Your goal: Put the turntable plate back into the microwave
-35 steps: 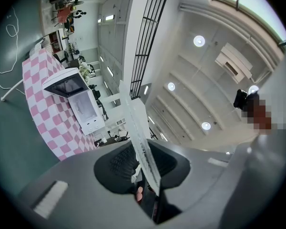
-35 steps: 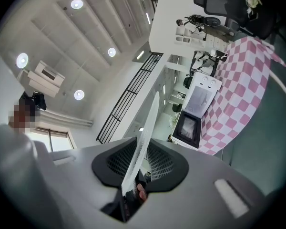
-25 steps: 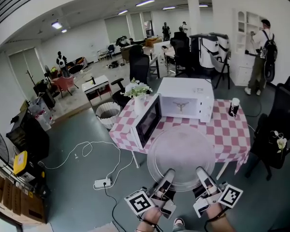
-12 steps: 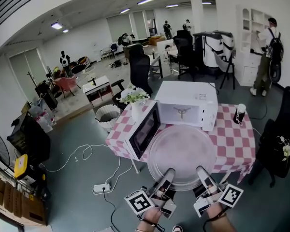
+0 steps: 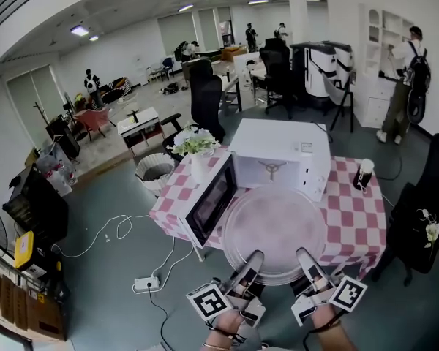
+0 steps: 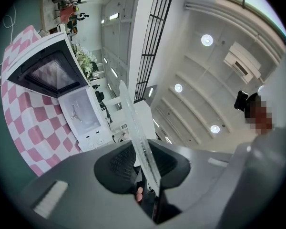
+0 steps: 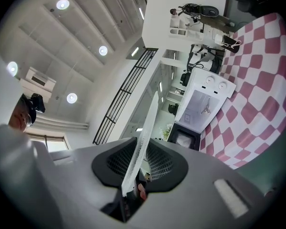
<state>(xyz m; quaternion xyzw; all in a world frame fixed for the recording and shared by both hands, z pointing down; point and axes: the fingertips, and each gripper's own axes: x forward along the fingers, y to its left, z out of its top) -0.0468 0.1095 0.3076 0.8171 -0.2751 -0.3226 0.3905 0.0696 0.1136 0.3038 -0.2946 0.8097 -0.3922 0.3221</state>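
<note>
A round clear glass turntable plate point(image 5: 274, 229) hangs level in front of me, held by its near rim. My left gripper point(image 5: 253, 263) is shut on the rim at the left and my right gripper point(image 5: 304, 262) is shut on it at the right. In the left gripper view the plate point(image 6: 136, 135) runs edge-on between the dark pads, and the right gripper view shows the plate point(image 7: 142, 142) the same way. Beyond it the white microwave point(image 5: 278, 152) stands on the table with its door point(image 5: 211, 198) swung open to the left; the three-armed hub point(image 5: 271, 168) shows inside.
The table point(image 5: 358, 218) has a pink-and-white checked cloth. A vase of white flowers point(image 5: 194, 148) stands left of the microwave and a dark cup point(image 5: 363, 175) at the right. A black chair point(image 5: 421, 218) is at the right, cables and a power strip point(image 5: 145, 282) lie on the floor.
Both grippers and the plate have come closer to the table and microwave, which now loom larger; the plate's far edge now overlaps the table front. The grip on the plate is unchanged.
</note>
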